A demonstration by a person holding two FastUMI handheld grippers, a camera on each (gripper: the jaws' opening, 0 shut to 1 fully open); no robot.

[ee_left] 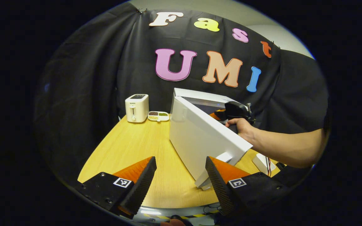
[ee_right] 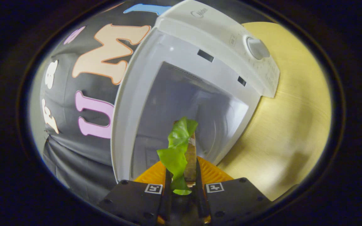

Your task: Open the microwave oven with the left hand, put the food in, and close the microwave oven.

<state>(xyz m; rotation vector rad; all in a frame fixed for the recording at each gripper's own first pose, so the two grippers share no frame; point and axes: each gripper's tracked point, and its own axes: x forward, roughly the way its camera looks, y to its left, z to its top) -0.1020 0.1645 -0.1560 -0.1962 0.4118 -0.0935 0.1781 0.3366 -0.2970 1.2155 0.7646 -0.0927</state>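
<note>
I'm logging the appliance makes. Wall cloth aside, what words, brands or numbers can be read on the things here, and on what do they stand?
No text can be read.
Small white toaster: dark mark on its front, too small to read.
White microwave oven: faint raised logo and fine print around its round knob, too blurred to read.
Left gripper and right gripper: square patterned markers, no words.

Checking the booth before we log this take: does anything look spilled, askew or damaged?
Nothing stands out. The microwave stands on the table with its door swung open, as the task needs. The right gripper holds the food at the open cavity. The toaster stands upright.
</note>
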